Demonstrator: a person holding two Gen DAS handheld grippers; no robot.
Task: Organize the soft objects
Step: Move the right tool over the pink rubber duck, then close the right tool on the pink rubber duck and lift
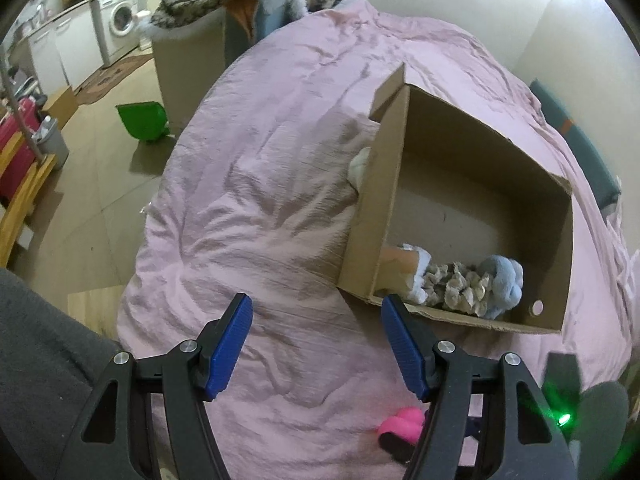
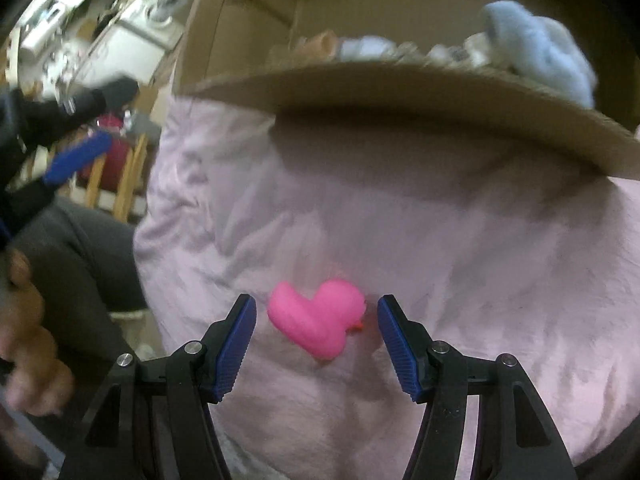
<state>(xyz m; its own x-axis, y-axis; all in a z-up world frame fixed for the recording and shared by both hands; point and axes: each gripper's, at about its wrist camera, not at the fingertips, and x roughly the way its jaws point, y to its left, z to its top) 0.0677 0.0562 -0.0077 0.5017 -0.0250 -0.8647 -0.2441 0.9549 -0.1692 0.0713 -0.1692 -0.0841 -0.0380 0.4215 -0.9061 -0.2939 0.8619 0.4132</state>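
Below, right tongs (image 2: 316,336) gape wide around the pink duck (image 2: 316,318), untouched; left tongs (image 1: 316,344) wide, empty, over the pink quilt (image 1: 260,200).

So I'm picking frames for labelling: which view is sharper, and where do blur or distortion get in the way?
Left wrist view: sharp; the cardboard box and pink bedspread are crisp, though the fisheye bows the edges and a green light flares at lower right. Right wrist view: motion-smeared; the box rim and the blue plush are soft, the pink duck less so.
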